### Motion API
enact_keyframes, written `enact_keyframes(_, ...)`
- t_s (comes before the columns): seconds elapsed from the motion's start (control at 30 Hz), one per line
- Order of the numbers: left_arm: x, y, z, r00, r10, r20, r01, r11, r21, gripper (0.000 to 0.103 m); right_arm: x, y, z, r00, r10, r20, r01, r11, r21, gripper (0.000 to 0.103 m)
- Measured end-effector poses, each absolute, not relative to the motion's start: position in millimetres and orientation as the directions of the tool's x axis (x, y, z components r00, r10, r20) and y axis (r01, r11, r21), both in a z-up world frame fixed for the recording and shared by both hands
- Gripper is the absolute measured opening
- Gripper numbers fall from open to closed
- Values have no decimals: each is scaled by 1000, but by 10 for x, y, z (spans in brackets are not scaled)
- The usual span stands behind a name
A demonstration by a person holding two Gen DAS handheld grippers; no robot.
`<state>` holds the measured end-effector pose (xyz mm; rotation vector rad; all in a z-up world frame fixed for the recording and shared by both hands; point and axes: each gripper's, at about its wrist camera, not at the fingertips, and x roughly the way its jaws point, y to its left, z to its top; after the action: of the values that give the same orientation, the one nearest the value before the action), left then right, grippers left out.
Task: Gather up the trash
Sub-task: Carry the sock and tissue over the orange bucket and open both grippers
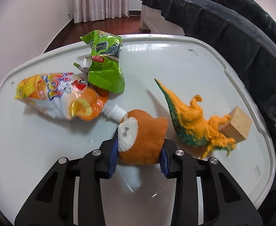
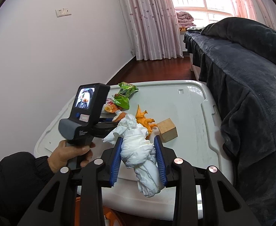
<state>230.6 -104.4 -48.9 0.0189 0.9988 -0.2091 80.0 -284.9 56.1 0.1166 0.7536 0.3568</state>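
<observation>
My left gripper (image 1: 139, 146) is shut on an orange sock (image 1: 143, 141) with a white fuzzy patch, just above the white table (image 1: 185, 62). An orange and white snack bag (image 1: 60, 96) and a green snack bag (image 1: 105, 64) lie beyond it to the left. My right gripper (image 2: 139, 150) is shut on a crumpled white tissue (image 2: 139, 148) and holds it above the table's near edge (image 2: 138, 203). The left gripper's body (image 2: 85, 116) shows in the right wrist view, held by a hand.
An orange and green toy dinosaur (image 1: 194, 118) lies right of the sock, against a wooden block (image 1: 237, 124). A dark blanket over a bed (image 1: 232, 28) borders the table's right side. An orange bin (image 2: 107, 216) sits below the table's near edge.
</observation>
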Motion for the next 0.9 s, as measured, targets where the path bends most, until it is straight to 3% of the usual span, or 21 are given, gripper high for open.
enact_keyframes(0.43, 1443, -809, 198, 576, -266, -773, 209, 962, -175, 33, 784, -2826, 539, 677, 340, -653, -264, 940, 215, 34)
enact_keyframes(0.9, 655, -601, 829, 685, -179, -707, 178, 981, -77, 33, 756, -2839, 519, 701, 290, -652, -238, 956, 170, 34)
